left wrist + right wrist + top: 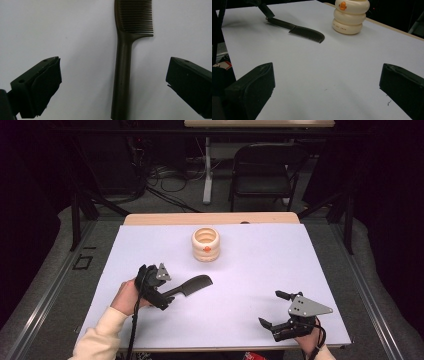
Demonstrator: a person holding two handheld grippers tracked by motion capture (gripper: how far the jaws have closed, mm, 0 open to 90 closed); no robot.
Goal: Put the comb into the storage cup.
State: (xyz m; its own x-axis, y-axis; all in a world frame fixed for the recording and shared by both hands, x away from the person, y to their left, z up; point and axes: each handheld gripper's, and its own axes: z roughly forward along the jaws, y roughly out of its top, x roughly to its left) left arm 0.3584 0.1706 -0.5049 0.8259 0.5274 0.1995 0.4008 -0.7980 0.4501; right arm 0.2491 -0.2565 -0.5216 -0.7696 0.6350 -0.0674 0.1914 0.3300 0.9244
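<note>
- The room is dark: a folding chair (263, 167), a table leg and loose cables on the floor lie beyond the table's (210, 218) wooden far edge.
- A white mat (260, 270) covers the table, flat and bare apart from two things.
- A dark comb (192, 285) lies flat on the mat, left of centre, teeth end toward the middle and handle toward the person.
- A cream ribbed holder (205, 244) with an orange mark stands upright beyond the comb, well apart from it.
- The left gripper (161, 295) is at the comb's handle end. In the left gripper view its jaws stand wide apart on either side of the handle (122, 75), neither touching it.
- The right gripper (277, 310) rests near the front right of the mat, jaws apart and holding nothing, far from both things.
- The step in hand looks like the grasp of the comb: the jaws bracket the handle but are not yet closed.
- The next move likely calls for squeezing squarely on the thin handle, low to the mat, so it does not twist or slip out.
- After that, the holder's open top seems the likely target, with the comb turned upright.
</note>
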